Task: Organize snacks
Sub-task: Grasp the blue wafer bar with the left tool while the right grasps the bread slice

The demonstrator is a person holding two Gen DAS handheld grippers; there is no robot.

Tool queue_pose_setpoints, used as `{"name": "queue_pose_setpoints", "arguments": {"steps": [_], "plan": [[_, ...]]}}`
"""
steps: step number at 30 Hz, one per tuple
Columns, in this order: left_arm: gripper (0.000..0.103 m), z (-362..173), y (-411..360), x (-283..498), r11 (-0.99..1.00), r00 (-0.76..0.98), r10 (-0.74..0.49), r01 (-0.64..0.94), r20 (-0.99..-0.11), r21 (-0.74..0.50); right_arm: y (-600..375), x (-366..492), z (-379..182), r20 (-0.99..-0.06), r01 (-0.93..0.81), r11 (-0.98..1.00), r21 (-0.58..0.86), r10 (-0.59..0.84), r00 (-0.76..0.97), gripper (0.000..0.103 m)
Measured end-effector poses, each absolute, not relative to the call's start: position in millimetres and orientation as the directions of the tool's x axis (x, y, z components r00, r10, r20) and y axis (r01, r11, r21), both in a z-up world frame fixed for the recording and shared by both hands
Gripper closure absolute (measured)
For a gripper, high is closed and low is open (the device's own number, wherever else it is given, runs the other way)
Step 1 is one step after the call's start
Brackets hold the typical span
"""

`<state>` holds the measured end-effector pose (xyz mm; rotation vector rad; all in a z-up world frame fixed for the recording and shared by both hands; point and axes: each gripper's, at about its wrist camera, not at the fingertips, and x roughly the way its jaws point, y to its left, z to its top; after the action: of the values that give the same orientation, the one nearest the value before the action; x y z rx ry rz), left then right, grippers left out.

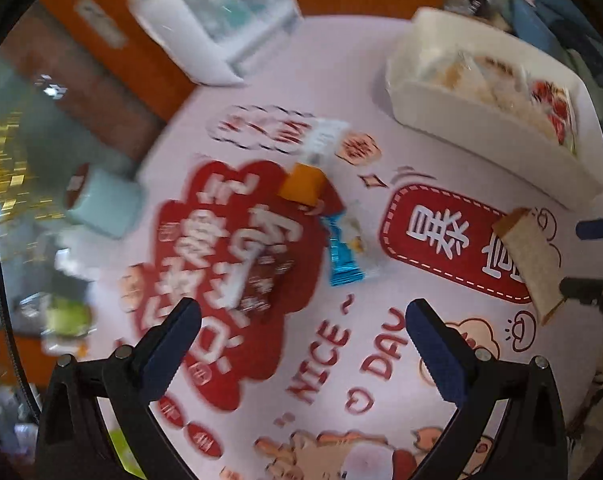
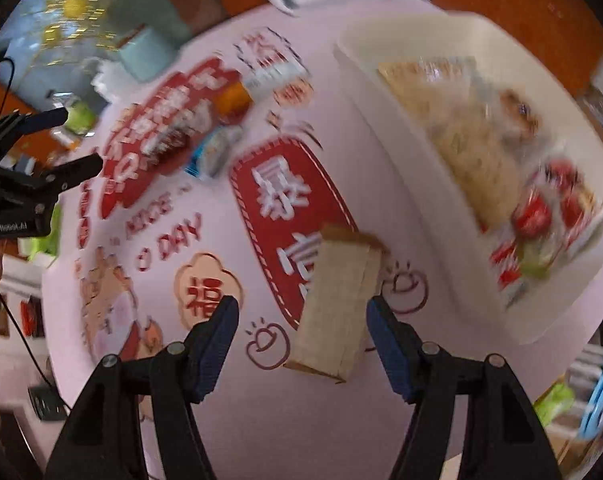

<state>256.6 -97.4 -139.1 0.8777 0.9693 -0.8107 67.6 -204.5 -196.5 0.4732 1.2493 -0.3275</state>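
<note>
Right gripper (image 2: 301,320) hangs over the pink printed tablecloth (image 2: 229,412) with its jaws spread wide, and the tan snack box (image 2: 337,300) lies flat between the blue pads. The box sits nearer the right-hand pad; whether it touches is lost in blur, and the left-hand pad stands clear of it with bare cloth between. The box's long axis runs away from the gripper, leaning slightly rightward at its far end. Just beyond and right sits the white bin (image 2: 385,128), already holding wrapped snacks, its near wall close to the box. Left of the box the cloth is open. Left gripper (image 1: 301,320) is also spread, empty, above the cloth; ahead of it lie a blue wrapper (image 1: 343,256), a dark red packet (image 1: 261,284) and an orange-capped packet (image 1: 303,184).
</note>
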Motion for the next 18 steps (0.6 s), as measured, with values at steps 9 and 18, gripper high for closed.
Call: {"name": "queue_pose_setpoints", "arguments": {"steps": [9,18], "plan": [[0.001,-216,-143,285,0.404,0.186,-0.183,0.910,-0.965,0.098,-204,70,-246,-0.977,0.585,0.808,0.071,-0.062,0.203,0.036],[0.029,-259,-163,303,0.456,0.110,-0.129,0.889,-0.986,0.039,-203,67,-254,-0.976,0.591,0.806,0.031,-0.104,0.193,0.037]]}}
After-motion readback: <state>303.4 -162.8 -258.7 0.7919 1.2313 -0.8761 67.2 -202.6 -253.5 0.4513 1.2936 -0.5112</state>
